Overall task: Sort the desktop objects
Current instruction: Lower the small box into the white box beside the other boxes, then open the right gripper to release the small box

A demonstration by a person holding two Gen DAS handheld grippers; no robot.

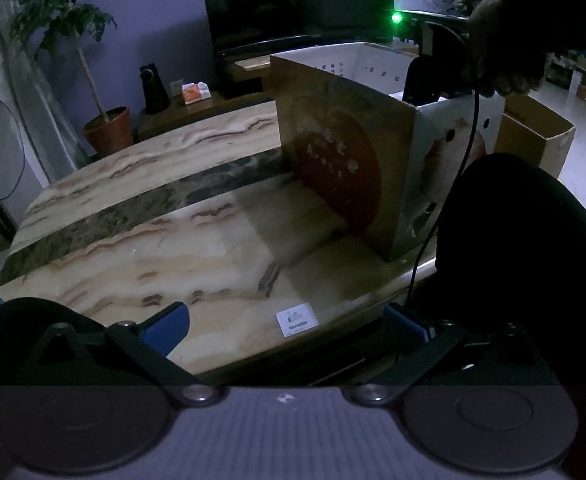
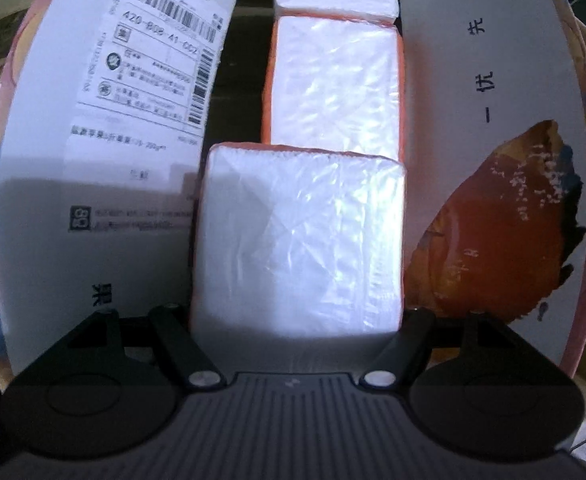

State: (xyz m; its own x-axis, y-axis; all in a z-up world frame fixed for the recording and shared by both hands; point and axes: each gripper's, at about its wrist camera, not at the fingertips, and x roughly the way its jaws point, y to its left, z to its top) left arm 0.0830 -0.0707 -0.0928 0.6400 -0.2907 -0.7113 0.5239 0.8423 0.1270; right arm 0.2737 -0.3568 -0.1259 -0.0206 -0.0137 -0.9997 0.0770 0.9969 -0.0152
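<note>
Tissue pack [image 2: 301, 240] sits pinched in my right claw [image 2: 297, 320], low inside the carton [image 2: 493, 160], beside two packs already stowed. Placing step; next, let go and lift clear. Left claw [image 1: 289, 320] spread, idle over worktop [image 1: 153, 220].

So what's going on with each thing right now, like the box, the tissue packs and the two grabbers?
Cardboard box: upright on the table, top open.
Nearest tissue pack: sealed, gripped by the right gripper.
Two other tissue packs: sealed, lying in the box in a row.
Left gripper: open, empty.
Table: bare apart from the box and a small sticker.
</note>
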